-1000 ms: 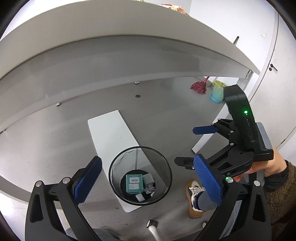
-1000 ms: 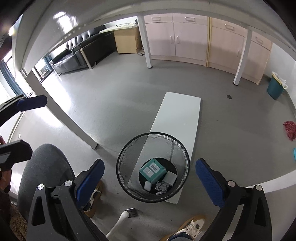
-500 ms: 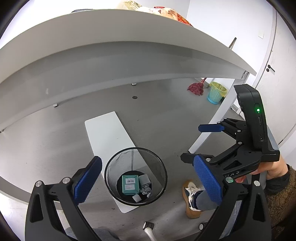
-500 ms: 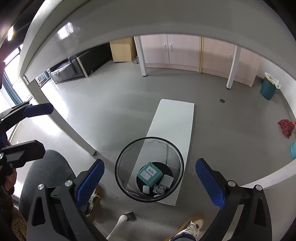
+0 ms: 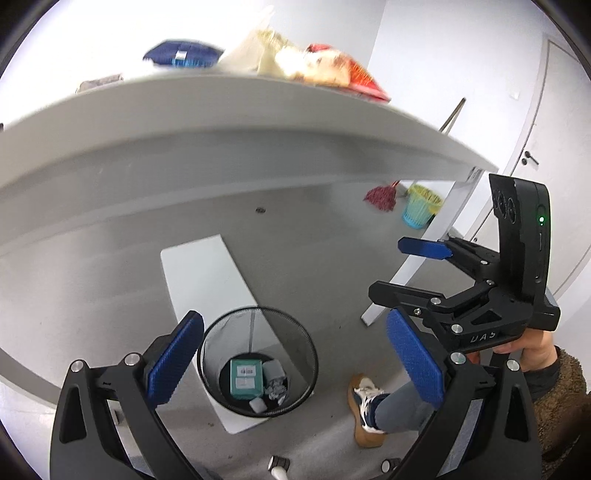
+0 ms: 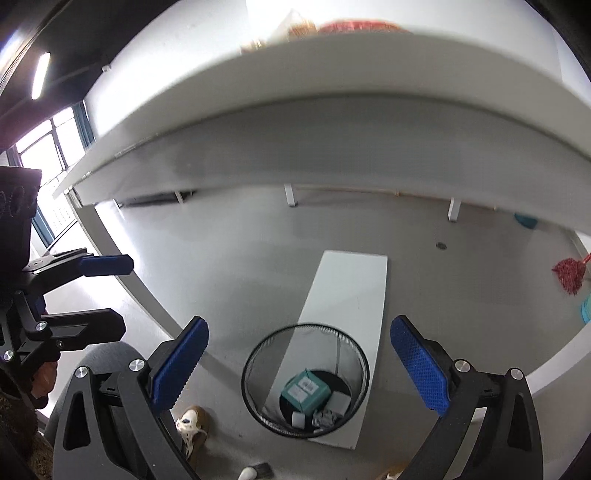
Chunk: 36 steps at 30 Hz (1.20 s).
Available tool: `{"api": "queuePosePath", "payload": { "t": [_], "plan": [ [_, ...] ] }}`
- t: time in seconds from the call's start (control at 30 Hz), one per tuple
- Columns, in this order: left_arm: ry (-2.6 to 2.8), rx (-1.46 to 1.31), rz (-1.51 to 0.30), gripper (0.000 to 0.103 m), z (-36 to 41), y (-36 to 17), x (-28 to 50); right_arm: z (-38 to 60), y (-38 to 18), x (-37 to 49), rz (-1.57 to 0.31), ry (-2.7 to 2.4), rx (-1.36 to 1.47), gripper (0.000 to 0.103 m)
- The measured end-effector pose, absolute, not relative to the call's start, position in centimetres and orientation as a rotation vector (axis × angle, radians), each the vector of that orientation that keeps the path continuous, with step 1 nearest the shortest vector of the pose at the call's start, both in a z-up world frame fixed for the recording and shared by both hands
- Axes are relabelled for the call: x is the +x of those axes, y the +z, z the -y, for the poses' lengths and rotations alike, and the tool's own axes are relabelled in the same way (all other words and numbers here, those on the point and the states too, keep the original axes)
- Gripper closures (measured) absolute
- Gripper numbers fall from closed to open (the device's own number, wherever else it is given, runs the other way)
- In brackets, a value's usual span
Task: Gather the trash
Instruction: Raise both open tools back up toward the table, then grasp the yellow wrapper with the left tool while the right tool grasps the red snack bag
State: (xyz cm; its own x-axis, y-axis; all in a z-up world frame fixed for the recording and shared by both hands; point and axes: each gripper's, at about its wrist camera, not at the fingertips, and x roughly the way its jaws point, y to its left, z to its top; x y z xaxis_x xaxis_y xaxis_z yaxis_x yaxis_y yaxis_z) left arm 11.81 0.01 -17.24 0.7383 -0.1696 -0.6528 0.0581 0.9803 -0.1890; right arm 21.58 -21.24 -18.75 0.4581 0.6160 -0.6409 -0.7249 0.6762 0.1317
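A black mesh waste bin [image 5: 295,332] [image 6: 255,354] stands on the floor and holds a teal box [image 5: 243,378] [image 6: 304,389] and small crumpled scraps. My left gripper [image 5: 295,354] [image 6: 99,295] is open and empty, high above the bin. Open and empty too, my right gripper [image 6: 299,354] [image 5: 402,271] hovers beside it. The white table edge [image 5: 258,122] [image 6: 332,74] arcs across both views. On the tabletop, blurred, lie a red snack bag [image 5: 347,77] [image 6: 354,26], a pale bag [image 5: 255,55] and a blue packet [image 5: 181,55].
A white board [image 5: 199,273] [image 6: 351,288] lies on the floor under the bin. A red mop [image 5: 380,195] and a teal basket [image 5: 419,210] stand by the far wall. The person's shoe [image 5: 364,410] and leg are right of the bin, near a table leg [image 5: 424,258].
Both grippers have risen from below the table edge, so the bin looks smaller and lower. The tabletop with its bags and packet has come into view. Both stay open.
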Motion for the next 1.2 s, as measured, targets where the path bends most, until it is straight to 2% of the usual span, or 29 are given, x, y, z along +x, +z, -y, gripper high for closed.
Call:
{"api": "queuePosePath", "payload": {
  "t": [0.6, 0.87, 1.1, 1.2],
  "plan": [
    [-0.194, -0.218, -0.323, 0.004, 1.2, -10.1, 7.7, 27.2, -10.5, 18.6, -0.443, 0.82, -0.013, 0.003],
    [-0.155, -0.196, -0.303, 0.004, 0.7, -8.0, 11.5, 29.3, -8.1, 20.5, -0.388, 0.906, 0.103, 0.003],
    [-0.121, -0.177, -0.279, 0.004, 0.3, -5.8, 14.4, 28.8, -6.1, 23.0, -0.348, 0.899, 0.086, 0.003],
    [-0.083, -0.123, -0.326, 0.004, 0.9, -5.8, 15.9, 27.6, -5.9, 24.0, -0.364, 0.868, 0.045, 0.003]
  ]
}}
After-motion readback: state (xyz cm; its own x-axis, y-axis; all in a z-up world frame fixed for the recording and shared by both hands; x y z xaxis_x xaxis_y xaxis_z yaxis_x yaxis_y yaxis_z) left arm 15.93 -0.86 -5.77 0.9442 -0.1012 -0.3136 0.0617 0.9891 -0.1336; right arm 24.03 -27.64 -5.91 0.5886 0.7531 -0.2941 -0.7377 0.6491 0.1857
